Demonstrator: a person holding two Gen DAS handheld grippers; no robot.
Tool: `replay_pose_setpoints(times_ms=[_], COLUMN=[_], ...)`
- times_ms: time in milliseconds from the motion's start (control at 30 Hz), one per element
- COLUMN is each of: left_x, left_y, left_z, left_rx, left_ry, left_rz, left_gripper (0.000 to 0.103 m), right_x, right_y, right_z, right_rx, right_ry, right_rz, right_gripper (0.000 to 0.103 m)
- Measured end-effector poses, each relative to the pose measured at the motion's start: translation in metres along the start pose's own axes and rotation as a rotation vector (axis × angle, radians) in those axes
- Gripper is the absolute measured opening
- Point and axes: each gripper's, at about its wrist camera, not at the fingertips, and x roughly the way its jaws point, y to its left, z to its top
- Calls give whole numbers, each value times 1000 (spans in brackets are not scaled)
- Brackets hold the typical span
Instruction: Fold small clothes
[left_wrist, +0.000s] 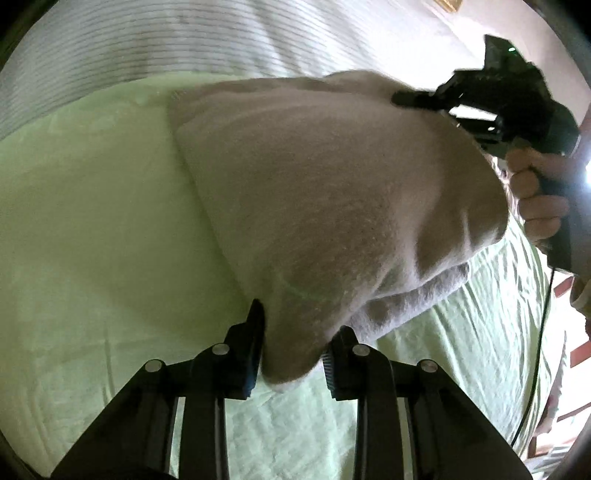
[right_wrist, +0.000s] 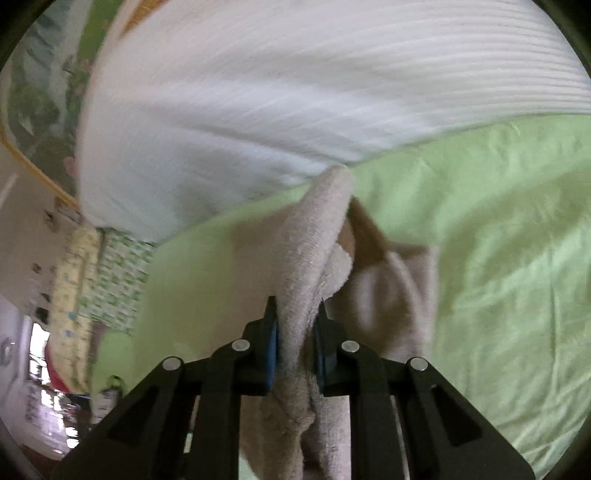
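While pinching cloth (left_wrist: 332, 206), both grippers (left_wrist: 293, 354) down-tilted

No legible text, label, brand, number or sign is found in either wrist view; the patterned items at the left edge of the right wrist view are too blurred to yield any readable characters.
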Motion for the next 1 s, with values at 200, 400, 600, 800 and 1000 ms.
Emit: replay_pose_setpoints(times_ms=[200, 400, 600, 800, 1000], left_x=[17, 25, 23, 18, 11], left_y=[0, 2, -5, -13, -3], left_z=[-4, -16, -21, -25, -29], left_rx=[23, 34, 41, 31, -34], left_ry=[58, 99, 93, 88, 96], left_rz=[11, 42, 63, 63, 28], left_gripper=[28, 26, 26, 26, 19], right_x=[35, 31, 18, -25, -18], right_y=[-30, -24, -21, -23, -26], right_z=[-25, -18, -33, -93, -130], right_rx=[-27, -47, -1, 70, 72], right_ry=[65, 30, 14, -21, 24], right_rz=[-152, -186, -195, -141, -165], right_gripper=[17, 17, 39, 47, 6])
